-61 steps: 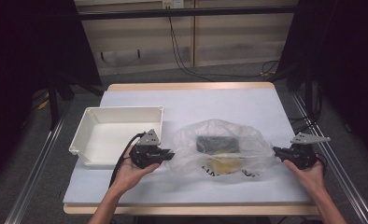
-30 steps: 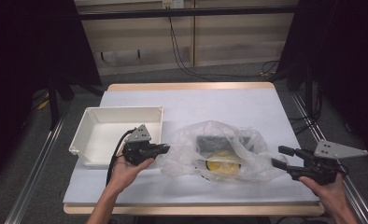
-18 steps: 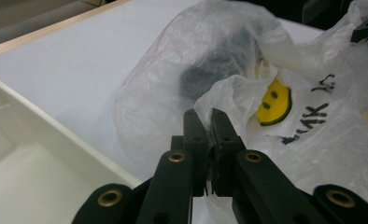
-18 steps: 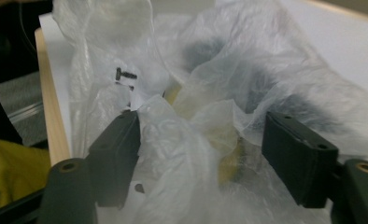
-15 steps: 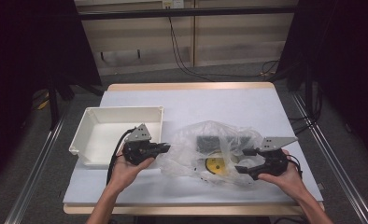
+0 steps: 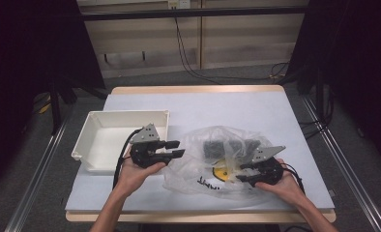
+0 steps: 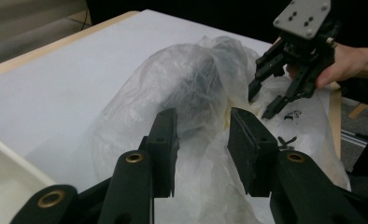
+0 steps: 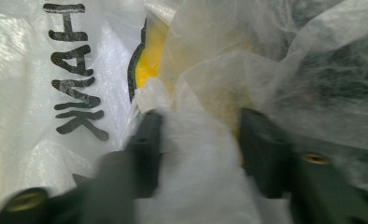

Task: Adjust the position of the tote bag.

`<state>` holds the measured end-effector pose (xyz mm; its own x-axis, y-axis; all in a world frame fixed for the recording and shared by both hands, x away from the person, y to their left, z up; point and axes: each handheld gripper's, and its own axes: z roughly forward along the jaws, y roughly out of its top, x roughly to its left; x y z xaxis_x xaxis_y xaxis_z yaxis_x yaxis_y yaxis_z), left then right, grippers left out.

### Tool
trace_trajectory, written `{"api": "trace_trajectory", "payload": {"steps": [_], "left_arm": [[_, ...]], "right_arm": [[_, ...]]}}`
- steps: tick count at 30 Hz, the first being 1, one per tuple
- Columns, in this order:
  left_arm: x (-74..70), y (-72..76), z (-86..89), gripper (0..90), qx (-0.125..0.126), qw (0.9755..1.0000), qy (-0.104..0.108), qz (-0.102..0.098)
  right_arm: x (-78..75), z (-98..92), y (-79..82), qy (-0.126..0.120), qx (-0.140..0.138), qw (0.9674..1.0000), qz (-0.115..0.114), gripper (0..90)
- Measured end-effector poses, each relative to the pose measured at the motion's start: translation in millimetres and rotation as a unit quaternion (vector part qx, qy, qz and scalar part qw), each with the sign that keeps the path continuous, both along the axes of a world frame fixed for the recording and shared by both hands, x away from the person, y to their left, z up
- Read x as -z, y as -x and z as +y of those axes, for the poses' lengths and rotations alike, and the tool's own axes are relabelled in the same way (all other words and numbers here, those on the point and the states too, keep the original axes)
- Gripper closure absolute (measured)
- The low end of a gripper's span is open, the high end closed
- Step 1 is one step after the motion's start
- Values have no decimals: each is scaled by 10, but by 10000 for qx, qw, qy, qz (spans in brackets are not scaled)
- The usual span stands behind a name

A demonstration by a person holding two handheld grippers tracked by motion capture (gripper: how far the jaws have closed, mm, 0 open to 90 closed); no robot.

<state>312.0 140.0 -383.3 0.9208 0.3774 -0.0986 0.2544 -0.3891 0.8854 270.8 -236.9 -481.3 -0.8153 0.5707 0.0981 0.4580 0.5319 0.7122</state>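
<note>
Right gripper view – black lettering [image 8: 72,70] on bag [image 8: 210,84].

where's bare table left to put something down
The far strip of table beyond the bag and tray is bare, as is the right edge. It is crowded mid-table, where the left gripper and right gripper flank the bag.

I see a clear, milky plastic bag [image 6: 212,164] near the front edge of my pale blue-grey table [image 6: 227,108], with black lettering [image 8: 74,70] printed on it. Through the film I make out a yellow round thing [image 6: 222,170] with a dark rim and a dark grey block [image 6: 227,146]. My left gripper [image 6: 173,149] and right gripper [image 6: 244,173] are black with grey top plates. The tray [image 6: 94,140] by the left edge is plain white. The table's rim is light wood.
</note>
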Motion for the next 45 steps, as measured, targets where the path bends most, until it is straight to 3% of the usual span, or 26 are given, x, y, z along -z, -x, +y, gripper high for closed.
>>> {"api": "trace_trajectory", "payload": {"steps": [1,2,6,8,11,13,14,17,19,22,23,26,30,33,35,36,38,39,41,43,45], "left_arm": [[0,0,0,602,0,10000,0,0],[-4,-17,-46,588,82,9999,52,56],[1,-56,-113,564,185,9998,6,100],[21,-67,-152,560,242,9996,-57,143],[123,-66,-264,534,412,9971,-607,194],[257,-51,-387,477,607,9927,-1000,306],[257,-51,-387,457,607,9927,-1000,306],[350,-27,-498,413,884,9872,-1292,302],[398,-29,-555,378,941,9864,-1295,368],[458,-25,-649,339,1082,9831,-1393,492],[449,10,-707,339,1136,9837,-1298,503],[403,32,-745,339,1296,9825,-1253,462],[350,50,-787,317,1360,9839,-1064,456],[402,66,-831,315,1278,9831,-1236,445],[441,67,-848,423,1184,9809,-1521,277],[459,56,-851,606,1206,9791,-1611,300],[505,2,-830,786,1184,9776,-1714,287],[499,-20,-814,854,1132,9781,-1728,269],[481,-36,-793,887,1093,9786,-1720,299],[381,-102,-729,900,868,9820,-1663,227],[345,-128,-710,900,787,9828,-1665,169]], "right_arm": [[0,0,0,0,0,10000,0,649],[6,-17,-13,-74,-20,10000,47,760],[-9,-25,-15,-95,-75,9999,61,862],[-20,-33,-11,-130,-76,9999,52,867],[-93,-82,8,-299,-26,9995,-47,875],[-180,-159,3,-474,96,9987,-183,876],[-208,-188,1,-525,153,9982,-229,875],[-268,-253,-6,-675,312,9966,-344,875],[-327,-317,-15,-819,393,9950,-420,871],[-411,-404,-32,-963,530,9924,-548,867],[-427,-414,-35,-977,530,9922,-569,867],[-458,-422,-39,-984,539,9918,-612,864],[-535,-424,-51,-1098,571,9896,-728,858],[-559,-426,-55,-1169,576,9884,-773,853],[-576,-428,-53,-1172,590,9882,-785,853],[-581,-435,-55,-1207,608,9877,-790,852],[-584,-446,-54,-1219,624,9874,-791,850],[-586,-452,-53,-1202,636,9875,-800,849],[-588,-460,-55,-1209,636,9874,-796,841],[-596,-488,-66,-1136,706,9875,-830,821],[-599,-493,-72,-1087,739,9878,-836,819]]}}
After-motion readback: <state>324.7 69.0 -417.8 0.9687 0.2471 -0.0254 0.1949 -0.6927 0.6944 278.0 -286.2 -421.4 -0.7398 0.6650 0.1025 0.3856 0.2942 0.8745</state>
